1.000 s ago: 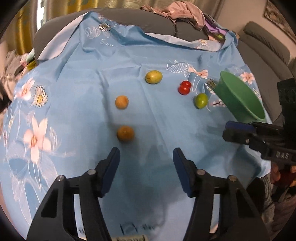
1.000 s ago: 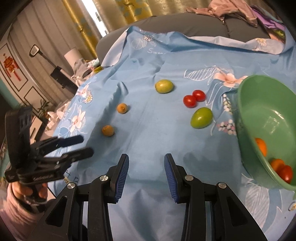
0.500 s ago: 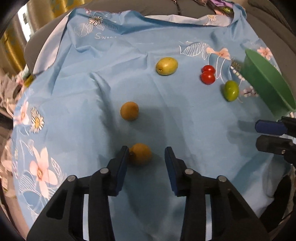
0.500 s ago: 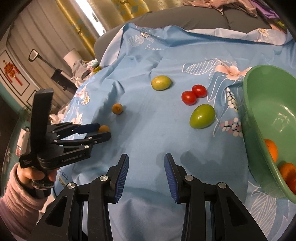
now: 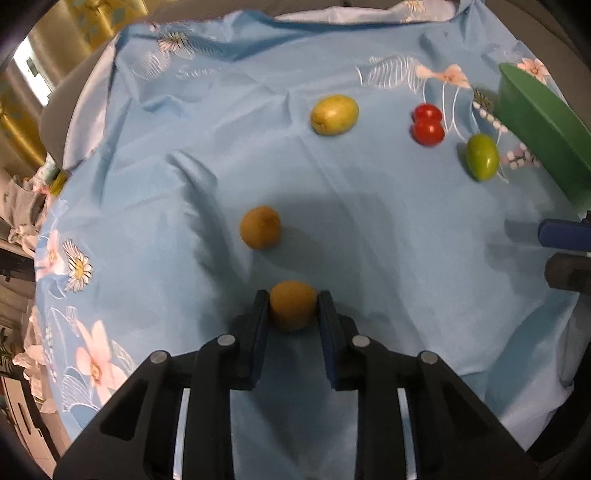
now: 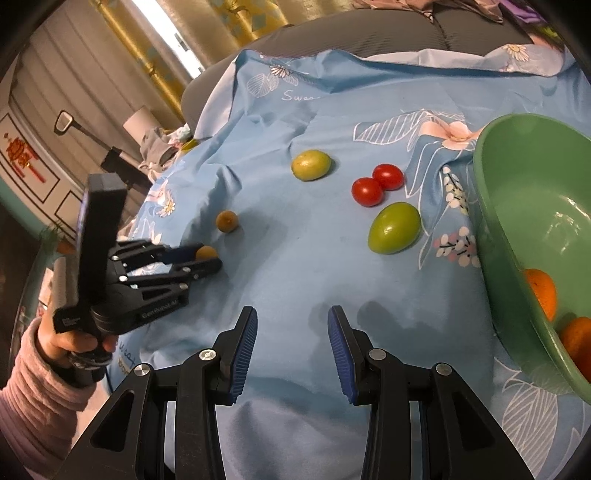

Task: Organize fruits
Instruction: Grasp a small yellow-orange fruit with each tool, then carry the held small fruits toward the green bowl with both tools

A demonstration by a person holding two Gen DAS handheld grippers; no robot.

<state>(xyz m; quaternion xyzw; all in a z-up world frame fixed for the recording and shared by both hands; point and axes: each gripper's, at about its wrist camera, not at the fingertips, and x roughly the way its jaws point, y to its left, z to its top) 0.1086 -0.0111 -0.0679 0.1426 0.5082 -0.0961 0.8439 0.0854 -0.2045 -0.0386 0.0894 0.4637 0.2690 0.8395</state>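
A small orange-brown fruit (image 5: 293, 310) lies near the front of the blue flowered cloth (image 5: 388, 229). My left gripper (image 5: 293, 300) is shut on it, a pad pressing each side; the right wrist view shows the same grip (image 6: 208, 258) on the fruit (image 6: 206, 253). A second brown fruit (image 5: 259, 227) sits just beyond. Farther off lie a yellow-green fruit (image 5: 334, 114), two red tomatoes (image 5: 427, 125) and a green fruit (image 5: 481, 157). My right gripper (image 6: 291, 321) is open over bare cloth with nothing between its pads. The green bowl (image 6: 517, 206) at the right holds orange fruits (image 6: 543, 291).
The cloth covers a grey sofa (image 6: 461, 33) with clothes heaped at the back. A person's hand in a pink sleeve (image 6: 40, 373) holds the left gripper. The cloth drops off at the left edge, beside clutter and a lamp (image 6: 138, 120).
My left gripper came forward and down over the nearer brown fruit, and its jaws closed from wide open onto it. The right gripper stayed in place.
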